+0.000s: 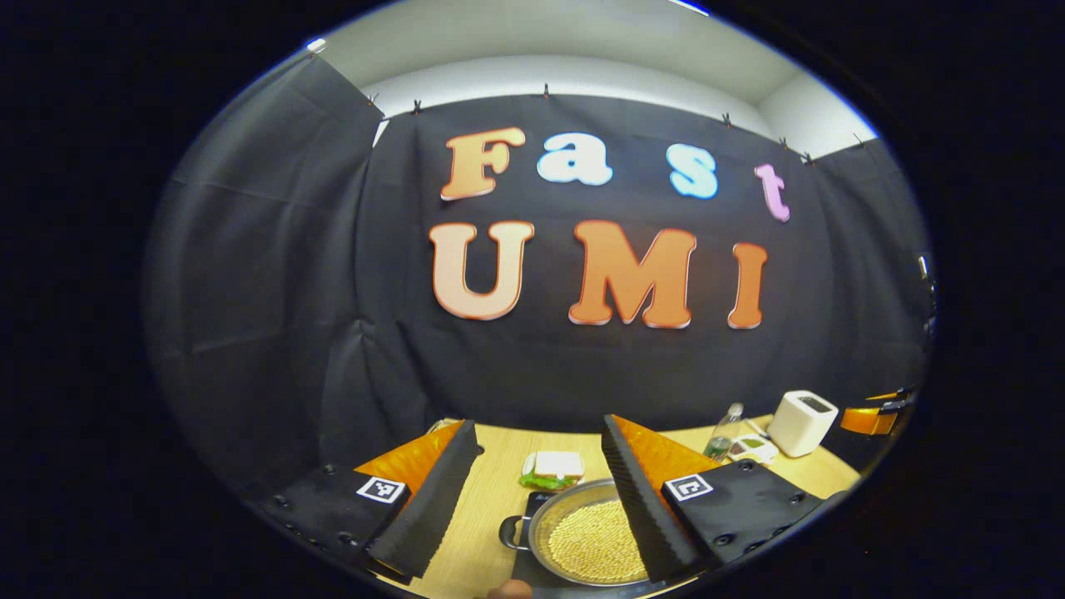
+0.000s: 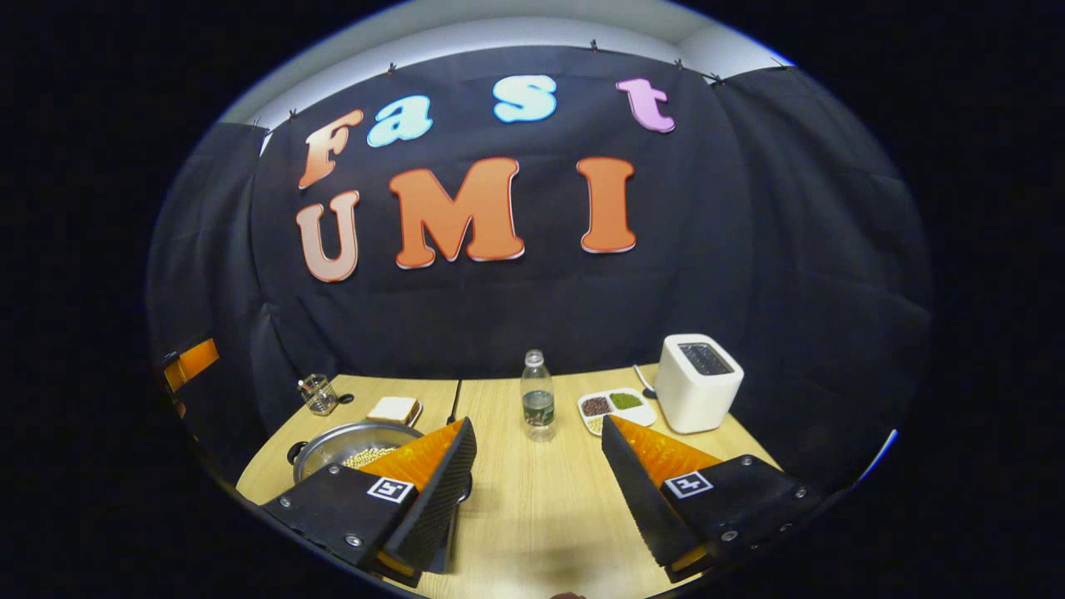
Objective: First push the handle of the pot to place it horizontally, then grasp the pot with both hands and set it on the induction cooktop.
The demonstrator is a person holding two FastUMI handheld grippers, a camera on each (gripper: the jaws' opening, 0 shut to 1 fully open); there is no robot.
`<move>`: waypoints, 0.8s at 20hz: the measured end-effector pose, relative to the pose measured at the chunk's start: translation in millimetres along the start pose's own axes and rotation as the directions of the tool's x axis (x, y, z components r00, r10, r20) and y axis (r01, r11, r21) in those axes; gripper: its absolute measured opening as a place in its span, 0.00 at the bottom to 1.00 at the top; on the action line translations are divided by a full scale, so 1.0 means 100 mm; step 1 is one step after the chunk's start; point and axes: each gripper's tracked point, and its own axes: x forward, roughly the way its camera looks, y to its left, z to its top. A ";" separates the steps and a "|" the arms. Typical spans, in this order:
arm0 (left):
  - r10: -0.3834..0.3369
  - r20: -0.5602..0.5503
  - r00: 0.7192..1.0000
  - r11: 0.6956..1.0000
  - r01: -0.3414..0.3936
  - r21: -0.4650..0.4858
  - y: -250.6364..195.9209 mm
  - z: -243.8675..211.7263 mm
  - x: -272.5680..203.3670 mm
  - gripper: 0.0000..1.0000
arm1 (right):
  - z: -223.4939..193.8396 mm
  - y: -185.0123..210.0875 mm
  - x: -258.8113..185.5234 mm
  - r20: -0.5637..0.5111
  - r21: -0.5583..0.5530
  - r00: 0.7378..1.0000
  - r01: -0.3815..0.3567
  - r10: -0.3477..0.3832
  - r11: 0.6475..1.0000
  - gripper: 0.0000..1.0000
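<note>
A steel pot [image 1: 582,541] filled with pale yellow beans sits low in the left gripper view, between my left gripper's fingers. Its small black loop handle [image 1: 512,532] points left. A black flat cooktop [image 1: 526,570] shows under the pot's near left side. My left gripper [image 1: 539,424] is open above the pot, and its right finger [image 1: 645,499] covers the pot's right rim. In the right gripper view the pot [image 2: 354,441] lies at the left, partly behind that gripper's left finger [image 2: 433,491], with a handle [image 2: 297,453] on its left. My right gripper [image 2: 539,424] is open over bare table.
On the wooden table [image 2: 532,499] stand a water bottle [image 2: 538,403], a white toaster [image 2: 699,383], a white tray of beans [image 2: 616,408], a sandwich on a plate [image 2: 395,408] and a glass cup [image 2: 316,393]. Black cloth walls close in the back and sides.
</note>
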 end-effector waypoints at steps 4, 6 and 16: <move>-0.041 0.060 0.997 0.997 0.045 -0.065 -0.15 0.36 -0.36 0.99 | 0.34 -0.49 -0.45 0.088 -0.029 0.996 0.037 -0.034 0.999 0.94; 0.004 0.080 0.997 0.999 -0.002 -0.036 0.07 0.53 -0.52 0.99 | 0.51 -0.67 -0.66 0.137 -0.043 0.990 0.052 -0.046 0.998 0.94; 0.076 0.125 0.989 0.997 -0.072 -0.038 0.37 0.97 -0.89 0.99 | 0.84 -1.12 -1.18 0.233 -0.011 0.971 0.060 -0.056 0.998 0.94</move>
